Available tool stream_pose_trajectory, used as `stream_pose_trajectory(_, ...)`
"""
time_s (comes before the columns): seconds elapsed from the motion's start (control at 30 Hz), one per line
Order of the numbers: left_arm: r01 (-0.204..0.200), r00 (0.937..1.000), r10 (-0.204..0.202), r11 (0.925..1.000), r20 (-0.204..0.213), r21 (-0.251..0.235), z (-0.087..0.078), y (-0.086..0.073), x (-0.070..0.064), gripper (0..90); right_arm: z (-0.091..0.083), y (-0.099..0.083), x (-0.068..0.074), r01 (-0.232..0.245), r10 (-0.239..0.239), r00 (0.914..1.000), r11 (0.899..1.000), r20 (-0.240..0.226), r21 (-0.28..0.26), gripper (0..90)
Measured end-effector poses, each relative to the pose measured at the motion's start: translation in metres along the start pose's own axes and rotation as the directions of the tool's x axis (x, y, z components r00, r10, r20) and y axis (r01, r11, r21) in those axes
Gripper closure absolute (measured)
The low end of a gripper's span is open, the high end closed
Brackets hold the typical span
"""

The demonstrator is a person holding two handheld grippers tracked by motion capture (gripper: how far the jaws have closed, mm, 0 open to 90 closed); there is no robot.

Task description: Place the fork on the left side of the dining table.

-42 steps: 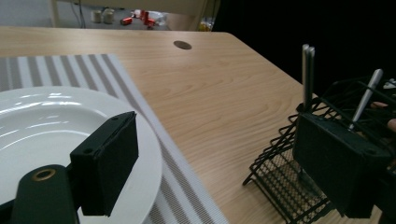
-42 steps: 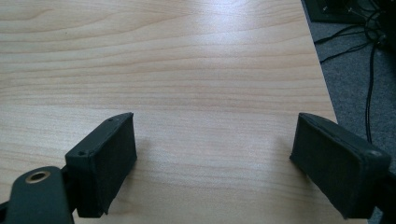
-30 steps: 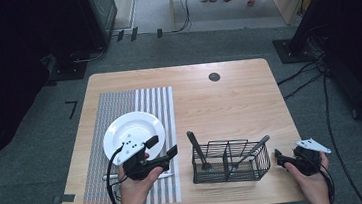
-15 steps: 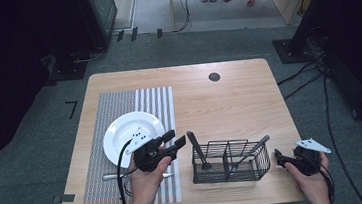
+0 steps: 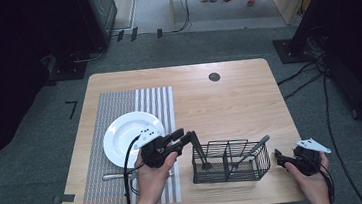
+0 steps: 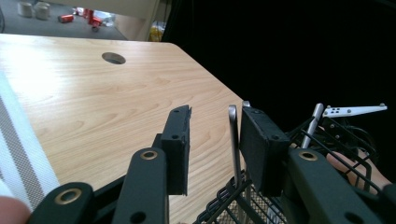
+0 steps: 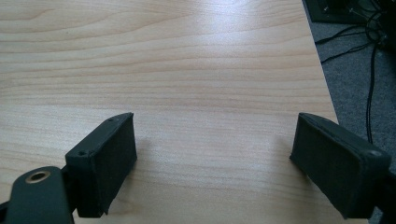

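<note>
A: What is the left gripper [image 5: 185,138] doing?

B: In the high view it reaches toward the left end of the black wire basket [image 5: 230,161], the hand [image 5: 152,177] behind it. In the left gripper view its jaws stand partly apart, and the upright metal handle of a utensil [image 6: 233,140] rises between them, just beside the right-hand pad. Whether that pad touches it, I cannot tell. Nothing is pinched.

A: And where is the basket from those jaws?

B: Just below and ahead of them; its wire rim [image 6: 224,200] shows under the jaw tips. A second utensil handle [image 6: 312,126] leans farther off, beyond the right-hand jaw.

A: The right gripper [image 5: 286,161]?

B: Near the right end of the basket, at the tabletop's [image 5: 229,102] near edge, held in the other hand [image 5: 313,182]. In the right gripper view its jaws are spread wide with bare wood [image 7: 196,70] between and ahead of them, gripping nothing.

A: Anything else behind the left jaws?

B: A white plate [image 5: 126,137] on a striped mat [image 5: 114,106], and a utensil [image 5: 113,176] lying flat on the mat beside the hand
</note>
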State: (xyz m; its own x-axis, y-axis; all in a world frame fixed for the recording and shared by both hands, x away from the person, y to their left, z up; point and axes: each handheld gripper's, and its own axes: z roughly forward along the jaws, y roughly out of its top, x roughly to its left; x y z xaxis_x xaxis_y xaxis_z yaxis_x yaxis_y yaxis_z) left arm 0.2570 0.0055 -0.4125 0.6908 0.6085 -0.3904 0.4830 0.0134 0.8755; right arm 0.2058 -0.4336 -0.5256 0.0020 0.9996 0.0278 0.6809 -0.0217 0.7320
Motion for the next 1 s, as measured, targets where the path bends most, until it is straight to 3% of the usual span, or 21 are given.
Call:
stream_pose_trajectory(0.2,0.023,0.9979,-0.023,0.9997,0.061,0.006,0.003,-0.001,0.001,78.4,0.0,0.0,0.0,0.0,0.0,1.0,1.0,0.0,0.0,13.8)
stream_pose_trajectory(0.23,0.02,0.9976,-0.02,0.9998,0.067,0.005,0.004,-0.001,-0.001,85.3,0.0,0.0,0.0,-0.001,0.001,1.0,1.0,0.001,0.001,13.8)
stream_pose_trajectory(0.4,0.017,0.9943,-0.015,0.9997,0.105,-0.019,0.0,0.0,-0.007,87.9,0.0,0.0,0.0,0.0,0.0,1.0,1.0,0.0,0.0,13.8)
stream_pose_trajectory(0.57,-0.044,0.9959,0.048,0.9975,0.077,-0.056,-0.008,0.007,-0.019,88.8,0.0,0.0,0.0,0.001,-0.001,1.0,1.0,0.0,0.0,13.8)
stream_pose_trajectory(0.77,-0.092,0.9944,0.096,0.9925,0.045,-0.08,-0.014,0.014,-0.026,88.9,0.0,0.0,0.0,0.001,-0.001,1.0,1.0,-0.001,0.0,13.8)
stream_pose_trajectory(1.0,-0.092,0.9938,0.099,0.9876,0.05,-0.127,-0.024,0.025,-0.028,89.1,0.0,0.0,0.0,0.0,0.0,1.0,1.0,0.0,0.001,13.8)
